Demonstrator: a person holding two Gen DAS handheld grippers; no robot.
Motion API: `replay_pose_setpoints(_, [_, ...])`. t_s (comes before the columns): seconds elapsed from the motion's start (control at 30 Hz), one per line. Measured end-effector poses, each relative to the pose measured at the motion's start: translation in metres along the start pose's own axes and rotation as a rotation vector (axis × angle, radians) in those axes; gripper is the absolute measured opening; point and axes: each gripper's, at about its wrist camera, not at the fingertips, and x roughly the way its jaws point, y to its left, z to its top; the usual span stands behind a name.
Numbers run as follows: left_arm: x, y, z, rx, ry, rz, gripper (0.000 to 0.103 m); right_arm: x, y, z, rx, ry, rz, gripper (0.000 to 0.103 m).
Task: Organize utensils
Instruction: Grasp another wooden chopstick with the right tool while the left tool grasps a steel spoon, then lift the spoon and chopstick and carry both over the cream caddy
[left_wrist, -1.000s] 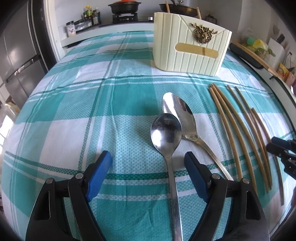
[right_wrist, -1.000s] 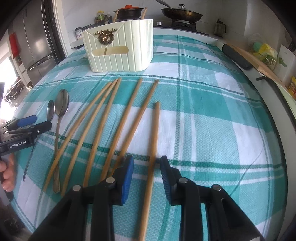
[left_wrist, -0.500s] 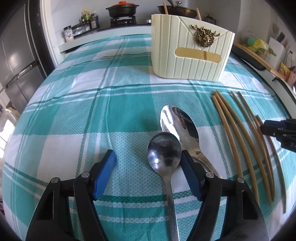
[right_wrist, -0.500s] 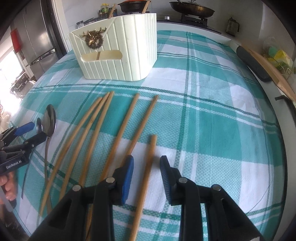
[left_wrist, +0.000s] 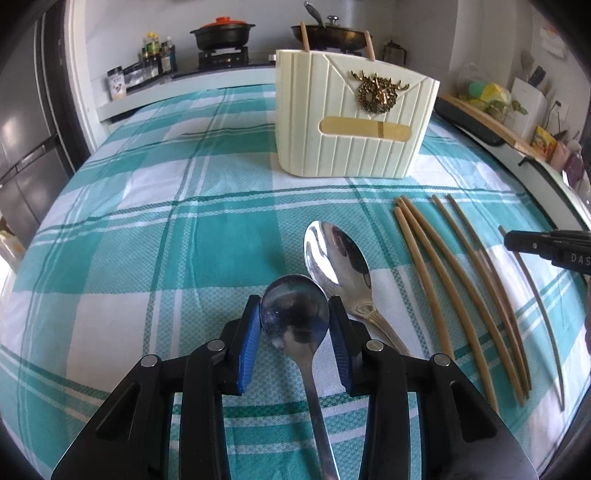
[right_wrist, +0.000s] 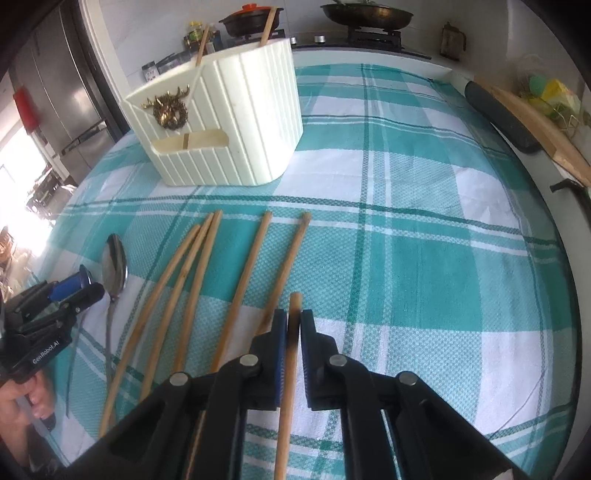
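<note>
My left gripper (left_wrist: 294, 312) is shut on the bowl of a small steel spoon (left_wrist: 295, 314). A larger spoon (left_wrist: 340, 258) lies just to its right on the teal checked cloth. My right gripper (right_wrist: 293, 325) is shut on the rightmost wooden chopstick (right_wrist: 291, 354), near its far end. Several more chopsticks (right_wrist: 207, 266) lie in a row to its left, also in the left wrist view (left_wrist: 443, 266). The cream ribbed utensil holder (left_wrist: 354, 122) stands behind them, with two chopsticks upright in it; it also shows in the right wrist view (right_wrist: 221, 122).
A stove with a black pot (left_wrist: 221, 33) and a pan (left_wrist: 328, 33) is beyond the table's far edge. A wooden board (right_wrist: 532, 122) lies along the right edge. A fridge (right_wrist: 62, 107) stands at the left.
Both grippers moved forward and closed: the left onto the small spoon's bowl, the right onto the rightmost chopstick. The holder looks nearer in both views.
</note>
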Motion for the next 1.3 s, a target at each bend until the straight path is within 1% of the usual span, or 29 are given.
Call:
replay_pose_setpoints(0.13, [-0.022, 0.003, 0.007, -0.011, -0.04, -0.023, 0.036, -0.034, -0.002, -0.001, 0.042, -0.077, 0.045, 0.007])
replay_pose_setpoints(0.33, [-0.06, 0.007, 0.015, -0.028, -0.113, -0.051, 0.036, -0.093, 0.005, -0.001, 0.043, -0.209, 0.087, 0.007])
replay_pose_setpoints(0.47, [-0.082, 0.009, 0.02, -0.031, -0.16, -0.059, 0.036, -0.13, 0.011, -0.006, 0.026, -0.294, 0.092, 0.007])
replay_pose_setpoints(0.63, [-0.1, 0.01, 0.023, -0.04, -0.2, -0.074, 0.036, -0.164, 0.017, -0.015, 0.014, -0.373, 0.081, 0.007])
replay_pose_setpoints(0.8, [-0.112, 0.011, 0.025, -0.057, -0.222, -0.103, 0.036, -0.183, 0.024, -0.025, -0.011, -0.426, 0.052, 0.007])
replay_pose_setpoints(0.97, [-0.12, 0.013, 0.028, -0.06, -0.233, -0.11, 0.036, -0.204, 0.031, -0.033, -0.032, -0.507, 0.029, 0.007])
replay_pose_setpoints(1.17, [-0.127, 0.015, 0.03, -0.08, -0.243, -0.124, 0.036, -0.215, 0.034, -0.034, -0.029, -0.537, 0.03, 0.007])
replay_pose_setpoints(1.3, [-0.135, 0.013, 0.034, -0.071, -0.251, -0.131, 0.035, -0.217, 0.035, -0.034, -0.025, -0.549, 0.029, 0.007])
